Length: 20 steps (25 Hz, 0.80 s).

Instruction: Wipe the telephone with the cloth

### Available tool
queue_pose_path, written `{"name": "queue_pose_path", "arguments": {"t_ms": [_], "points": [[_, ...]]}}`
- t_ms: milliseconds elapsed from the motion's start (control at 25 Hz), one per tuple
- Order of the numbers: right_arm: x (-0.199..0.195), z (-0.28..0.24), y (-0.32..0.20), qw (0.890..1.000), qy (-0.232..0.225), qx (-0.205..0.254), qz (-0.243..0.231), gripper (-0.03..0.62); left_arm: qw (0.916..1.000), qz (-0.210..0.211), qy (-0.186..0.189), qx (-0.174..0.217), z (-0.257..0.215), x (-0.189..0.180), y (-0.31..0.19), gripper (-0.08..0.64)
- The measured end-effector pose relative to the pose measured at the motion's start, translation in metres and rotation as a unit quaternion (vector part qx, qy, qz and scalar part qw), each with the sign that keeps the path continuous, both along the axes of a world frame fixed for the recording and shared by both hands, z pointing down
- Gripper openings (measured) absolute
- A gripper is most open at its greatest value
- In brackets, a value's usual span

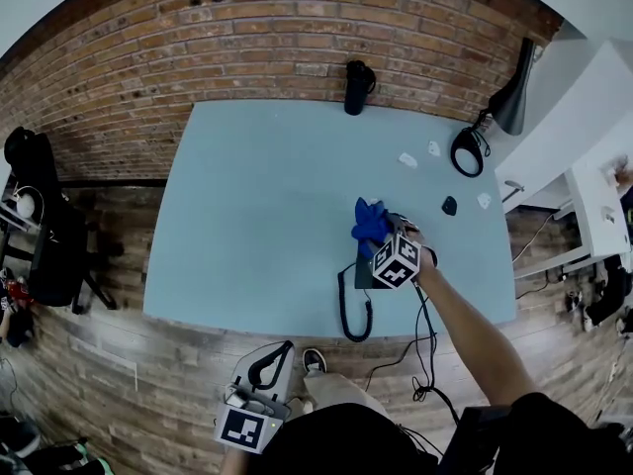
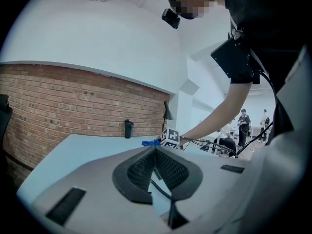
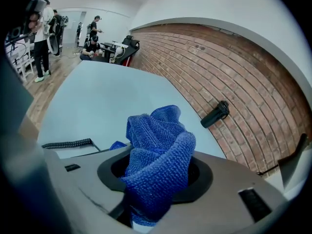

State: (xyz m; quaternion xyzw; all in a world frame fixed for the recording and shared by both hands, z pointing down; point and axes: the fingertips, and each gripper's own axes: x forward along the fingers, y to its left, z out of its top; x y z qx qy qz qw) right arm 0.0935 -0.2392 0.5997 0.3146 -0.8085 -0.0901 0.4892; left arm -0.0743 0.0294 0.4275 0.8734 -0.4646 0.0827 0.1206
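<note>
My right gripper [image 1: 385,239] is shut on a crumpled blue cloth [image 1: 370,221] over the right half of the pale blue table [image 1: 247,216]. In the right gripper view the cloth [image 3: 157,145] bulges up out of the jaws and covers them. The dark telephone [image 1: 360,275] lies under that gripper, mostly hidden by it. Its coiled black cord [image 1: 347,311] hangs over the table's near edge, and the cord [image 3: 66,144] also shows at the left of the right gripper view. My left gripper [image 1: 267,369] is held low beside the person's body, off the table, jaws [image 2: 156,152] together and holding nothing.
A black bottle [image 1: 358,85] stands at the table's far edge by the brick wall. A black desk lamp [image 1: 509,102] with a ring base [image 1: 467,151] is at the far right corner. Small white bits [image 1: 407,159] and a dark piece [image 1: 449,205] lie right of the cloth.
</note>
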Motion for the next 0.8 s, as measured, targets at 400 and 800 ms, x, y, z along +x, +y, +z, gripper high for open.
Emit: {"name": "queue_pose_path", "arguments": {"t_ms": [400,800], "points": [[-0.004,0.006,0.006,1.000,-0.013,-0.013,0.003,0.191,0.9998,0.016,-0.002,0.014,-0.001,0.006,-0.005,0.000],[-0.009,0.014,0.023,1.000,-0.013,-0.017,-0.002,0.190,0.9997,0.023,-0.001,0.012,0.000,0.006,-0.003,0.000]]}}
